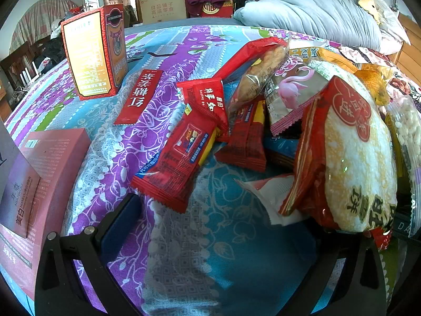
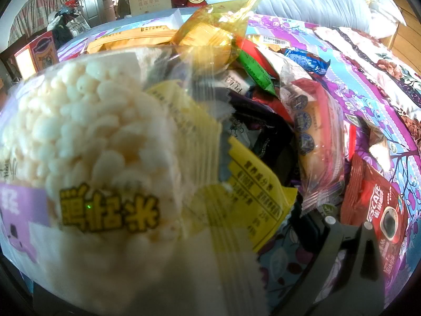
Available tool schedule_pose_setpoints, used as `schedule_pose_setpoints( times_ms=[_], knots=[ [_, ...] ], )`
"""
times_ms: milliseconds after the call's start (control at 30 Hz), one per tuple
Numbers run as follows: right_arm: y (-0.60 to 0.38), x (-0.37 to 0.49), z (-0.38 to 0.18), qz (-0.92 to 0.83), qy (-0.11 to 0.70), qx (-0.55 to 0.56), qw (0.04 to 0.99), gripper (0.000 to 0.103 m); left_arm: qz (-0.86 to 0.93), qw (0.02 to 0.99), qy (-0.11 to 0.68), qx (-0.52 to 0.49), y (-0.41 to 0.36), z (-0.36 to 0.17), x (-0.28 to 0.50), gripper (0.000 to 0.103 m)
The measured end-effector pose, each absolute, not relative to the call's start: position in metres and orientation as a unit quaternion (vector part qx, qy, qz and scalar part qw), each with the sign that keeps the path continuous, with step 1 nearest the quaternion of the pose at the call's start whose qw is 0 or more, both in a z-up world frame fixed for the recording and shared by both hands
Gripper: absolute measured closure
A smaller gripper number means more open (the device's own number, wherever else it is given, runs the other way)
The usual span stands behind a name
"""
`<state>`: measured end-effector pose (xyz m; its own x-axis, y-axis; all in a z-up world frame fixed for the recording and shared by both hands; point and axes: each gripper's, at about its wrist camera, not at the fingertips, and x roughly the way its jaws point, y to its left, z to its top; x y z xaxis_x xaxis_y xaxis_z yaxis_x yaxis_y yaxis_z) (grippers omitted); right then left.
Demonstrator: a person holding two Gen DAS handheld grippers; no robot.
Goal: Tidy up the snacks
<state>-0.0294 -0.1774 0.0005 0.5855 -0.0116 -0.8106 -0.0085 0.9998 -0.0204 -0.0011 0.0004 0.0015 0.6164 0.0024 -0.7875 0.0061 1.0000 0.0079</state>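
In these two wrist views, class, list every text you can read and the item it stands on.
"红糖姜茶": flat red sachet.
"NIANKOU", "美白": pink box.
"良品铺子": cardboard carton.
"MILK": red snack bar.
"NESCAFE", first letter hidden: red coffee sachet.
Yellow characters, puffed rice pack: blurred, only "米" is sure.
Nutrition tables, barcodes: too small.

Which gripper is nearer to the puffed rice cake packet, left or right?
Right. The puffed rice cake packet fills the right wrist view, up against the right gripper. The left gripper sees it only at the far right edge.
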Motion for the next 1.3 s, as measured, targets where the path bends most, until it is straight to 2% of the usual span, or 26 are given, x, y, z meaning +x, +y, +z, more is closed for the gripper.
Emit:
schedule_pose_setpoints(
  times_ms=[967,1067,1133,1200,1300],
  knots=[
    [-0.179,-0.016,0.002,0.014,0.477,-0.016,0.879,0.0,0.0,0.897,0.442,0.005,0.001,0.002,0.001,0.0],
    [-0.192,-0.007,0.012,0.053,0.521,0.018,0.852,0.0,-0.008,0.894,0.448,0.003,0.004,0.002,0.004,0.0],
    [-0.219,-0.003,0.026,0.078,0.531,0.112,0.837,0.004,-0.014,0.893,0.45,0.001,0.006,0.002,0.004,0.0],
    [-0.247,-0.002,0.037,0.062,0.528,0.164,0.831,0.004,-0.021,0.892,0.452,-0.003,0.008,0.002,0.005,0.0],
    [-0.278,-0.008,0.045,0.036,0.524,0.174,0.833,0.003,-0.031,0.888,0.46,0.001,0.009,0.003,0.006,0.0]
  ],
)
